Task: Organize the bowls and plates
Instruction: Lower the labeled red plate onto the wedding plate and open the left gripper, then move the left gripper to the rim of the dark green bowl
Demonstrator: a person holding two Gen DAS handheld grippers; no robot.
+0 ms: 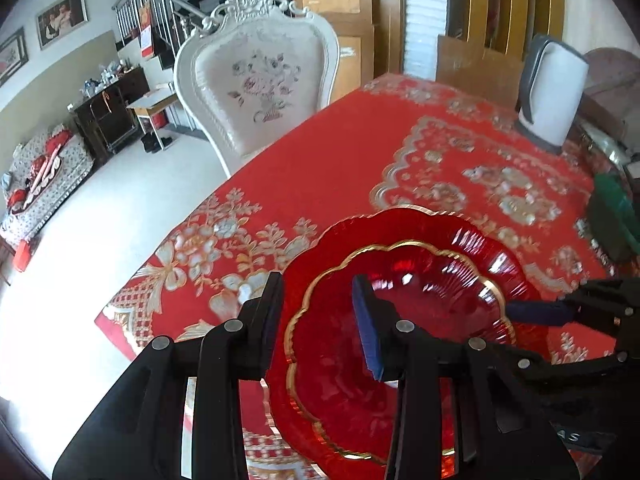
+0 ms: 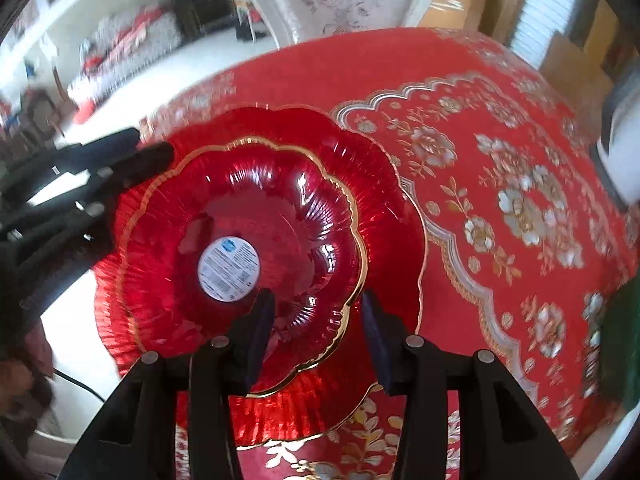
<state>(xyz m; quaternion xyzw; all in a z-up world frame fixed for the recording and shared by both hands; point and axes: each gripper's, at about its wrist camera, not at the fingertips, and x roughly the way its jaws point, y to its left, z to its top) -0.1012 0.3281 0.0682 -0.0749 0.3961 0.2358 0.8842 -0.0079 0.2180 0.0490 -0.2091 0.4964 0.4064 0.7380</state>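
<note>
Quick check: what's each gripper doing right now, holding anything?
Left gripper: open, fingers straddling the rim of the red bowl, not gripping.
Right gripper: open, fingers either side of the same bowl's rim, holding nothing.

Left gripper (image 1: 320,320): black plastic, silver round screws, blue pads (image 1: 366,320); right gripper (image 2: 318,332) alike, dark pads.

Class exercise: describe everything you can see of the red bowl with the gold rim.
The red bowl looks like translucent ribbed glass, with a scalloped gold rim and a round white label at its centre. It sits upright, nested on a larger red plate on the floral tablecloth. The left gripper and right gripper straddle opposite sides of its rim, pads apart.
</note>
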